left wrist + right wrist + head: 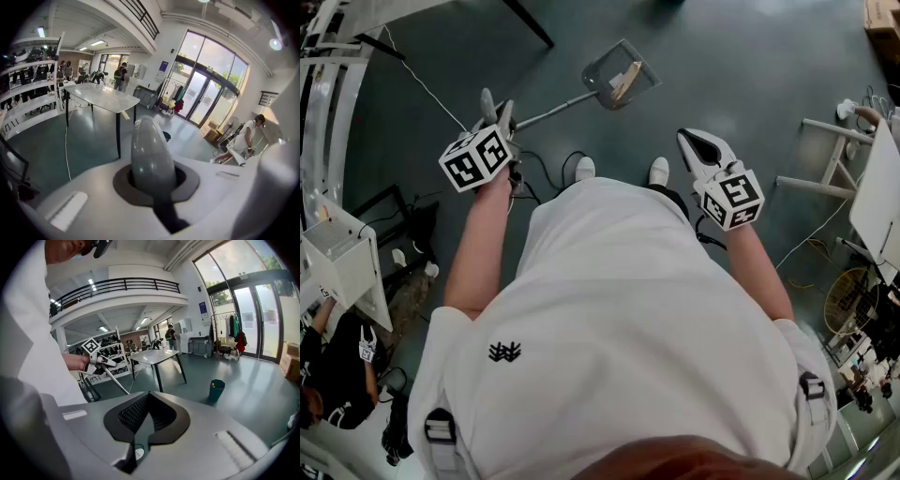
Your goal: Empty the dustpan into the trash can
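The dustpan (621, 75) is a clear scoop with pale debris in it, held above the green floor ahead of the person's feet. Its long grey handle (548, 112) runs back to my left gripper (497, 109), which is shut on the handle's grey end (149, 150). My right gripper (686, 141) hovers at the person's right side, shut with nothing in it. In the right gripper view its black pads (136, 413) meet, and a small teal trash can (216, 390) stands on the floor beyond. That view also shows my left gripper (96, 359) with the handle.
A white table on dark legs (101, 96) stands ahead in the left gripper view and shows as a table (152, 356) in the right gripper view. White frame legs (825, 159) and cables (811, 248) lie right. Shelving (328, 112) lines the left.
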`<state>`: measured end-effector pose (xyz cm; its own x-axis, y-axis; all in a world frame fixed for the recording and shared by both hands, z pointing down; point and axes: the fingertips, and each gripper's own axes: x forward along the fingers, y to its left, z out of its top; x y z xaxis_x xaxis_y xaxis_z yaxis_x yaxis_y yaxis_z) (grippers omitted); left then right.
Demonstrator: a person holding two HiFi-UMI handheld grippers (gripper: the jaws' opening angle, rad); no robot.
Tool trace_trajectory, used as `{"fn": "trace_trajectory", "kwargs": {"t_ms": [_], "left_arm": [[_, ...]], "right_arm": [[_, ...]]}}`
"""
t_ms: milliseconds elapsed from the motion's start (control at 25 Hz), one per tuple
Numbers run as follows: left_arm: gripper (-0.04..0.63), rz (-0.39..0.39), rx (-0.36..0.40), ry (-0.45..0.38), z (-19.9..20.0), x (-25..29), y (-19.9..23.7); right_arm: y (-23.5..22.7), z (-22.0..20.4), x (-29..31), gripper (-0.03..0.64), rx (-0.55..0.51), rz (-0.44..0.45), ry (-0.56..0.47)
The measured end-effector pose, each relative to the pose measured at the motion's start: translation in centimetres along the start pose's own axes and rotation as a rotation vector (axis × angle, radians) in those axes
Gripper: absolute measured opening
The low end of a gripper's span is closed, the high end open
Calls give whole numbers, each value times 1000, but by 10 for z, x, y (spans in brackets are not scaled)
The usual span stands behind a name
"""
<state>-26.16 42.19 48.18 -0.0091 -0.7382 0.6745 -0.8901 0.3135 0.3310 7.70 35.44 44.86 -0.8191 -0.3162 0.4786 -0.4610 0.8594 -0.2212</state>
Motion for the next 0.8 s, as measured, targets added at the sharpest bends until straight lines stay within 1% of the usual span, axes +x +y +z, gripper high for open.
{"fn": "trace_trajectory", "kwargs": {"t_ms": [120,240,320,400,560,720,800], "left_arm": [[63,-2,18,0,12,3,25],[63,-12,66,9,23,7,43],[64,-20,93,12,32,16,48],[64,-23,99,19,39,30,49],[64,-8,76,51,53,65,42],[64,-1,55,67,81,102,24],[64,-1,62,64,103,120,8]], "right_arm": [[19,6,21,0,11,-17,-11],[35,6,33,0,37,-46,-3],[37,6,37,0,51,-67,4],[31,8,40,0,61,-85,10],[-3,15,45,0,91,-100,14],[-54,38,57,3,93,-86,-37],[-85,54,62,55,89,-74,-61]]}}
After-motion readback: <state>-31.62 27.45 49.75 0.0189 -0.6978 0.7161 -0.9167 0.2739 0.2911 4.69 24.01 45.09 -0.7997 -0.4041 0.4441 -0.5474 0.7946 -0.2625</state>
